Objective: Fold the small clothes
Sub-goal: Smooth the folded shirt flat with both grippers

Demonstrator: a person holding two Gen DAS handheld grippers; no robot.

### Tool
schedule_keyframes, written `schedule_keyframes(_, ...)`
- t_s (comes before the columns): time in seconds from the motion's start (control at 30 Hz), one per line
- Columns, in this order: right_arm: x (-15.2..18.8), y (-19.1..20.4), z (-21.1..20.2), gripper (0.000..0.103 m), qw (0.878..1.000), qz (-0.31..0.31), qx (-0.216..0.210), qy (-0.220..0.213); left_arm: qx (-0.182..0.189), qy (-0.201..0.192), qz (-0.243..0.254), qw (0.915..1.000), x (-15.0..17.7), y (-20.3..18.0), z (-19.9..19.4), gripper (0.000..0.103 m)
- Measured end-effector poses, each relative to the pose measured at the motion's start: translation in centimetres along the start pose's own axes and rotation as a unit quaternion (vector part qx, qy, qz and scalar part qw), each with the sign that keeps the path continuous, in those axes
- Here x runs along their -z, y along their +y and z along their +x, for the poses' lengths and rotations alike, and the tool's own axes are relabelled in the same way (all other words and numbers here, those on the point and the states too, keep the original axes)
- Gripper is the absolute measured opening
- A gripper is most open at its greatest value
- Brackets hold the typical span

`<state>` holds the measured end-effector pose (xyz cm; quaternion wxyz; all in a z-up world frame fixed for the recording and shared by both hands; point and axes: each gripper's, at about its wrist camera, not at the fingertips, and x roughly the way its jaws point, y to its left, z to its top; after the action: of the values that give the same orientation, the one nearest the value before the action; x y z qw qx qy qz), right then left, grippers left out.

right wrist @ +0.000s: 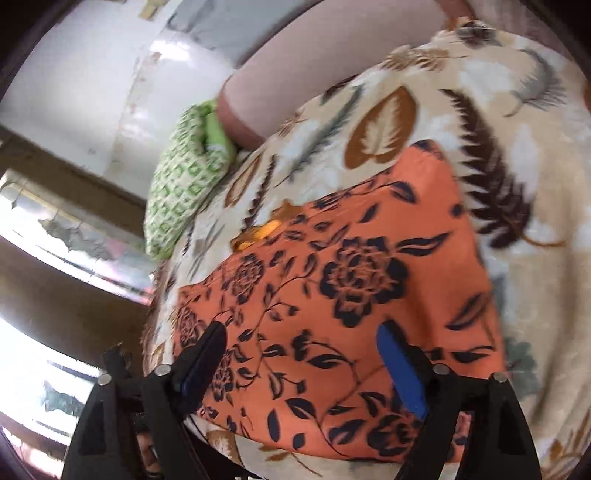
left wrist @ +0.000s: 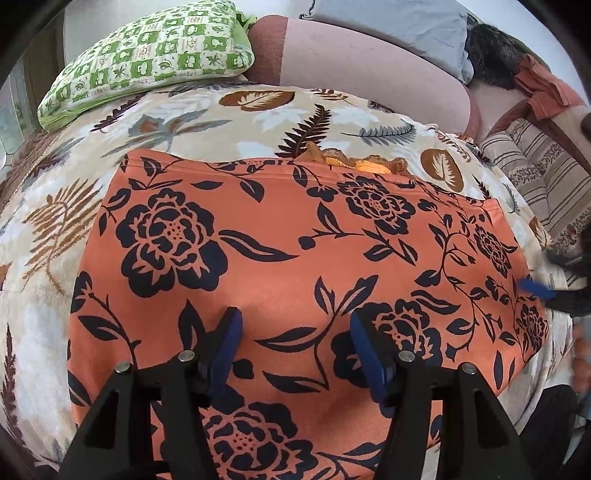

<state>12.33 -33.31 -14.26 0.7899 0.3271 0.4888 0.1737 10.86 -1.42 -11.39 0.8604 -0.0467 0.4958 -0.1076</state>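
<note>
An orange garment with a dark floral print [left wrist: 288,236] lies spread flat on a leaf-patterned blanket [left wrist: 258,114]. A bunched yellow-orange trim [left wrist: 369,164] peeks out at its far edge. My left gripper [left wrist: 295,317] hovers over the garment's near middle, open, with nothing pinched between its blue pads. In the right wrist view the same garment [right wrist: 351,295] fills the centre, and my right gripper [right wrist: 301,328] stands wide open over its near edge with only flat cloth below. One blue pad of the right gripper [left wrist: 535,290] shows at the garment's right edge in the left wrist view.
A green checked pillow [left wrist: 147,62] lies at the blanket's far left. A pink bolster [left wrist: 369,59] with grey cloth [left wrist: 406,26] runs along the back. Striped cushions [left wrist: 535,173] and a rust cloth [left wrist: 543,88] are at the right. A bright window [right wrist: 55,258] is beside the bed.
</note>
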Motion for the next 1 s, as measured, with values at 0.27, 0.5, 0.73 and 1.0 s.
schedule_keyframes(0.27, 0.2, 0.5, -2.0, 0.090, 1.000, 0.004, -0.009, -0.011, -0.051, -0.026, -0.069, 0.9960, 2.5, 7.3, -5.1, 0.063)
schedule_keyframes(0.5, 0.7, -2.8, -2.6, 0.089, 0.997, 0.072, -0.019, -0.026, -0.112, 0.012, -0.075, 0.9908, 4.0, 8.9, -4.5, 0.067)
schedule_keyframes(0.73, 2.3, 0.4, -4.9, 0.089, 0.992, -0.031, 0.119, -0.019, -0.102, -0.006, -0.052, 0.9934, 3.9, 6.1, -6.1, 0.067)
schedule_keyframes(1.0, -5.0, -1.7, -2.7, 0.090, 0.999, 0.008, -0.031, -0.028, -0.094, -0.014, -0.037, 0.9948, 4.2, 4.7, -7.4, 0.067)
